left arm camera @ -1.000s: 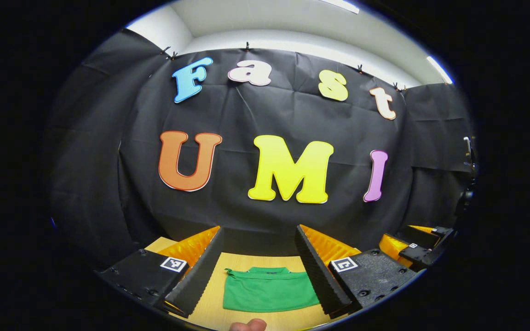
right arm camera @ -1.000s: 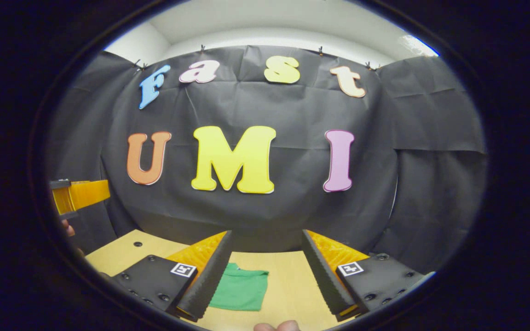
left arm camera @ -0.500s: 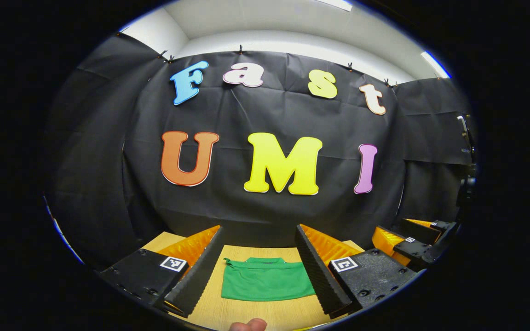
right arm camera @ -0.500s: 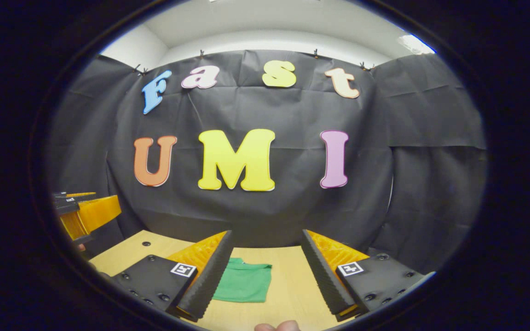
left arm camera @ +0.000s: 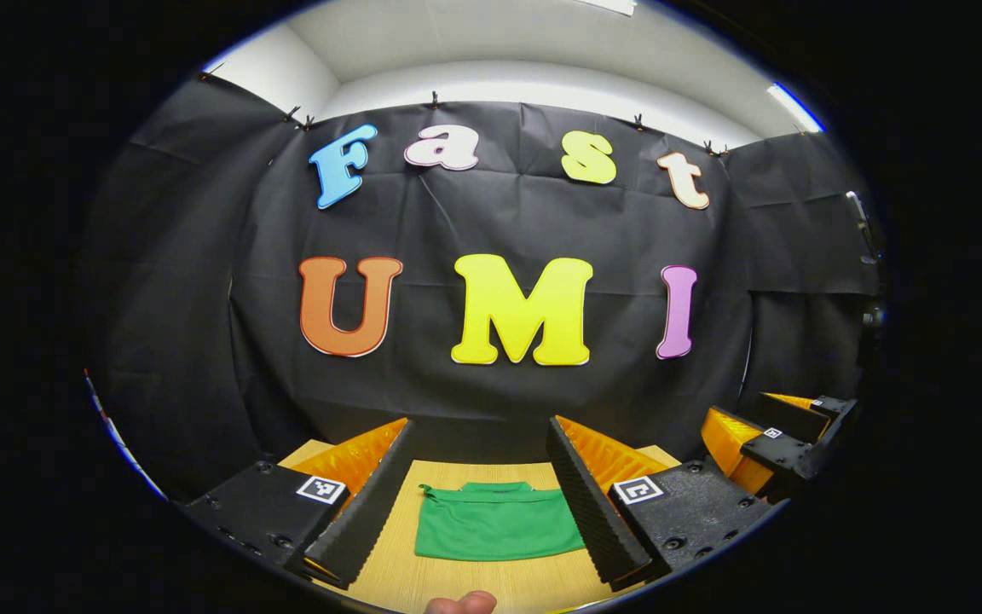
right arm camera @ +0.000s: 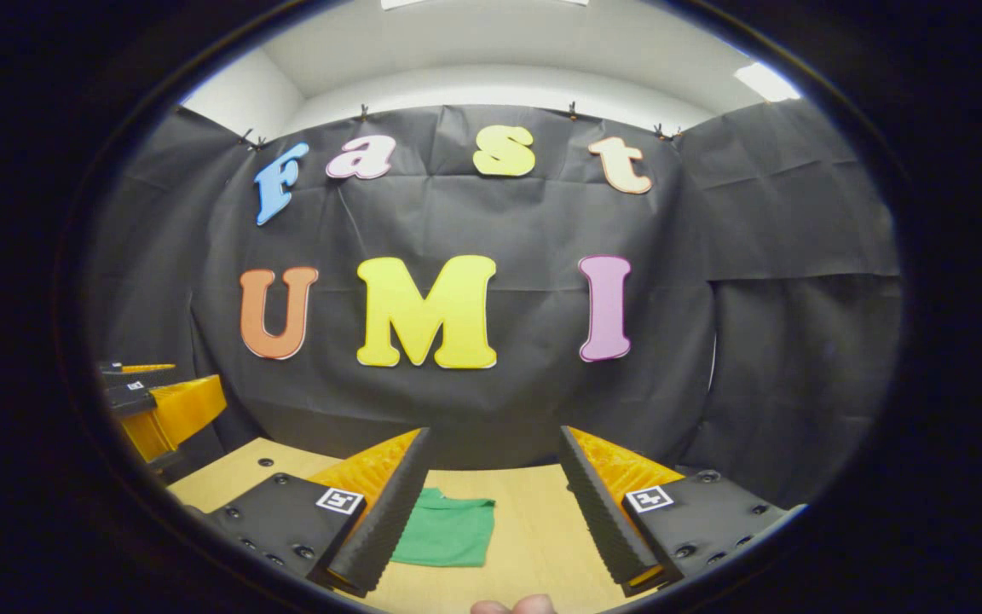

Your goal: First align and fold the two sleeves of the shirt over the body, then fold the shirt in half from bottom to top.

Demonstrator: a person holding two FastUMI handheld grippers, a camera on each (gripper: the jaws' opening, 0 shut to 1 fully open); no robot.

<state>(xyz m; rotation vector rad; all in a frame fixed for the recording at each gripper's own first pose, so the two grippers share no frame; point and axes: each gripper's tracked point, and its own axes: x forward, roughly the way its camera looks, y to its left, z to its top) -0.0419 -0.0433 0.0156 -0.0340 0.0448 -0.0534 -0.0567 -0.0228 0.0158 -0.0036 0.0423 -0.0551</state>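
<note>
The green shirt (left arm camera: 498,533) lies folded on the table (left arm camera: 448,580), no readable label; both the left gripper (left arm camera: 478,503) and the right gripper (right arm camera: 491,512) are spread wide, holding nothing.

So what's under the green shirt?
The folded shirt lies flat on the light wooden table. Anything beneath it is covered, and so are its folded-in sleeves.

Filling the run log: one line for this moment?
shirt: folded, flat on table | left gripper: open, above | right gripper: open, above
</note>
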